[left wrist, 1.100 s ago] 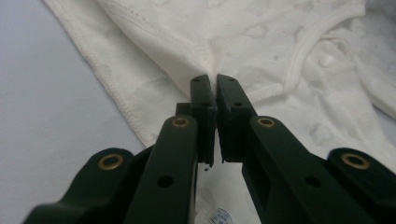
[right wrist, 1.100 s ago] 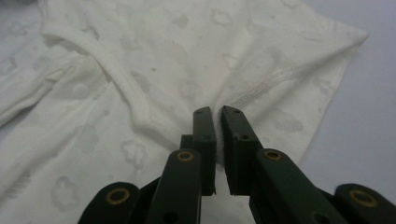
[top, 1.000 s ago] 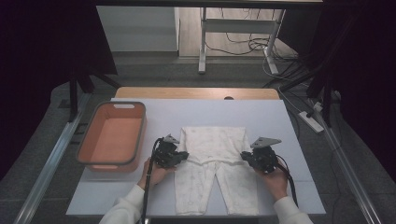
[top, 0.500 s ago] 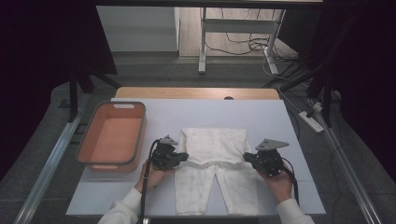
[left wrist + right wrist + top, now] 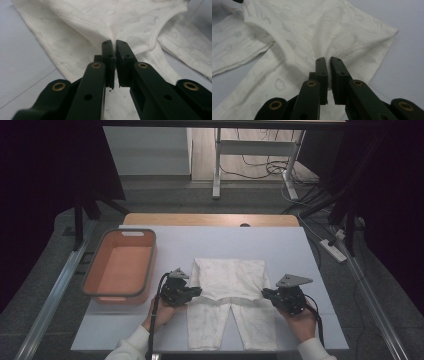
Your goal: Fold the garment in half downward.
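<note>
A white patterned baby garment (image 5: 229, 279) lies flat on the white table cover (image 5: 295, 250), legs toward the person, its upper part folded down over the waist. On the fold's left edge my left gripper (image 5: 196, 292) is shut; in the left gripper view its jaws (image 5: 115, 44) pinch a bunched pleat of the cloth (image 5: 100, 17). My right gripper (image 5: 267, 294) is shut on the fold's right edge; in the right gripper view the tips (image 5: 327, 60) pinch the hemmed fabric (image 5: 317, 27). A hand holds each gripper from the table's near side.
An orange basket (image 5: 120, 270) with a grey rim stands on the table to the left, close to the left gripper. Bare cover lies beyond and to the right of the garment. A power strip (image 5: 333, 249) and cables lie on the floor at the right.
My right gripper has drifted a little to the right and toward the person with the cloth edge still pinched. The left gripper has barely shifted.
</note>
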The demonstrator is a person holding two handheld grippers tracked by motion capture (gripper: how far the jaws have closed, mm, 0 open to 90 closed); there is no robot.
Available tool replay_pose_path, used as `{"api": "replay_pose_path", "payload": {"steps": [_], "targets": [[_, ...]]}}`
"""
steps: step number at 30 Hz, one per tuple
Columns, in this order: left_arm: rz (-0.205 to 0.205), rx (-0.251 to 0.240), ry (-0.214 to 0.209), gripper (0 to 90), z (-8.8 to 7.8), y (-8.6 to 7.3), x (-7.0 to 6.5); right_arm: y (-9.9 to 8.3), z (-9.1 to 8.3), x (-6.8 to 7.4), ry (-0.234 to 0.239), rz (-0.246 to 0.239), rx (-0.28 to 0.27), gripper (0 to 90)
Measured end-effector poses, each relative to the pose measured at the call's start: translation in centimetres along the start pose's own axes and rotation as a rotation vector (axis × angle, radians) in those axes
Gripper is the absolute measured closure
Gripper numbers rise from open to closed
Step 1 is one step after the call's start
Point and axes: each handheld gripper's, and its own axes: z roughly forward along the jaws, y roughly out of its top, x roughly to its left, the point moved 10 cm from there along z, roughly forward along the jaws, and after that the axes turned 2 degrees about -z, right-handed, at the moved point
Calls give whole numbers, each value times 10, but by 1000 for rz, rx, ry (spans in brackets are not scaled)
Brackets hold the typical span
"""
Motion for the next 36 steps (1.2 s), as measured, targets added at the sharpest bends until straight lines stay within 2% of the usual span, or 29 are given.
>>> {"api": "replay_pose_path", "payload": {"steps": [11,24,36], "targets": [[6,-2,-17,848,-4,-5,-9,-6,-7,6,11,1,-7,845],[2,8,-23,848,-3,-12,-13,-12,-9,15,21,-8,2,845],[7,4,-36,848,-8,-18,-20,-20,-14,22,33,-18,13,845]]}}
